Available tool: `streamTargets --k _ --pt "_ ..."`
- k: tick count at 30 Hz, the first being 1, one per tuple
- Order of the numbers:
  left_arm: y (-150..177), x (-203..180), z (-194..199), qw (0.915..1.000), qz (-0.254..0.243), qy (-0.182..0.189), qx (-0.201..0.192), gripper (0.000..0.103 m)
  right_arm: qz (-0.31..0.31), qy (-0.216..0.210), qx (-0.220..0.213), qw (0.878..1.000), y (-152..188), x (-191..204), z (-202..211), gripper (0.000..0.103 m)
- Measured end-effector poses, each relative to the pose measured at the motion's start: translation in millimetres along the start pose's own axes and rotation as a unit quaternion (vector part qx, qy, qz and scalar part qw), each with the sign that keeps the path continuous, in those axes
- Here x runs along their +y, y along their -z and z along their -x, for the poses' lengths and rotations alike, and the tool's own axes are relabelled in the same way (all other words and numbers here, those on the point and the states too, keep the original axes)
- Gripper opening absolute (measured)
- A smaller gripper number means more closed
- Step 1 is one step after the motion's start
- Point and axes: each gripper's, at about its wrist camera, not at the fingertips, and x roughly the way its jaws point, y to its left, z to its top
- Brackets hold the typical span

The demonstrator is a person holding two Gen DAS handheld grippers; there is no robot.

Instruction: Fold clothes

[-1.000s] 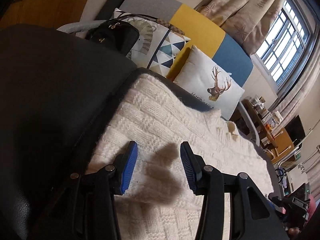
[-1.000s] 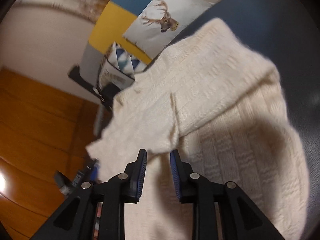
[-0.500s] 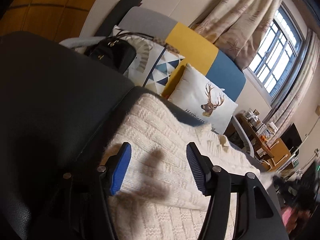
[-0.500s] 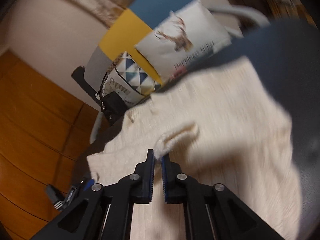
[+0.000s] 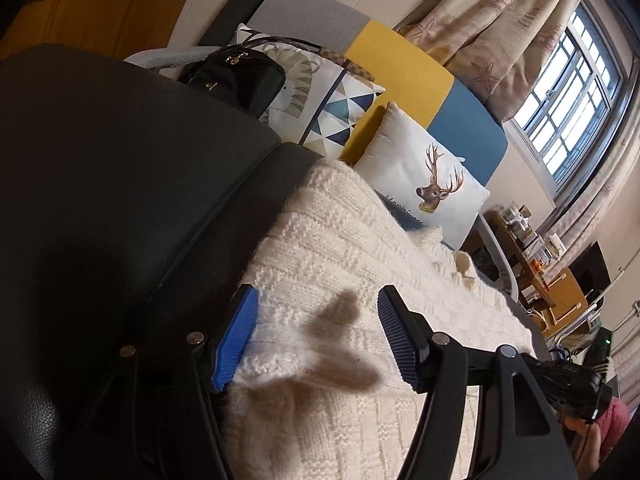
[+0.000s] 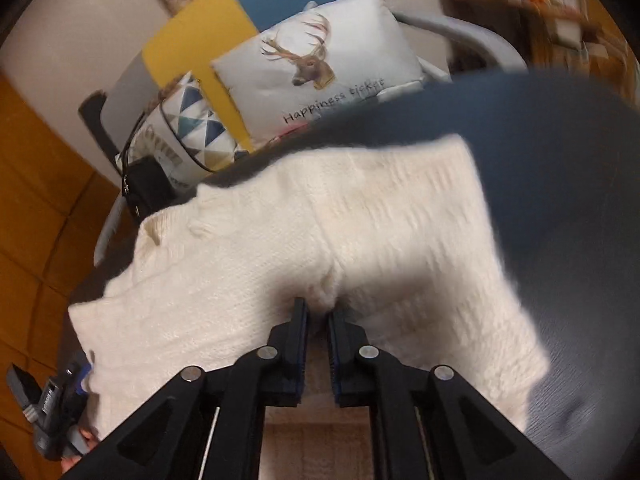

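Widened the jaws of the left claw (image 5: 316,296) over the last second and left them released, blue pads (image 5: 240,328) standing apart above the cream knit sweater (image 5: 340,240) and pressing on nothing. Held that claw low over the sweater's near edge, one pad just at the border of the knit, with the claw's shadow cast on the wool between the pads.

Swung the right claw (image 6: 317,309) round from its earlier view, clamped it, then eased the jaws slightly apart again. Gripped a puckered fold of the sweater (image 6: 260,260) between the narrow pads, with the knit drawn up toward the camera.

Found the sweater spread across a black leather seat (image 5: 120,180), blurred by motion in the right wrist view.

Noted behind the seat a sofa (image 5: 400,68) in grey, yellow and blue panels, carrying a white deer cushion (image 5: 424,184), a triangle-patterned cushion (image 5: 344,108) and a black handbag (image 5: 236,76). Noted a barred window (image 5: 568,92) with patterned curtains (image 5: 500,40) at the far right.
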Motion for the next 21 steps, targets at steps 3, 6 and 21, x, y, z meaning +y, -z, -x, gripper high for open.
streamTargets --k 3,6,21 --pt "2 1 -1 1.0000 0.002 0.000 0.002 0.066 -0.023 0.031 -0.080 0.996 7 2 34 0.020" --pt "2 0 -1 1.0000 0.000 -0.002 0.002 0.066 0.045 0.019 -0.103 0.993 8 29 40 0.020" --pt "0 -26 13 0.9983 -0.032 -0.043 -0.025 0.067 0.183 0.125 -0.059 0.973 40 60 -20 0.012"
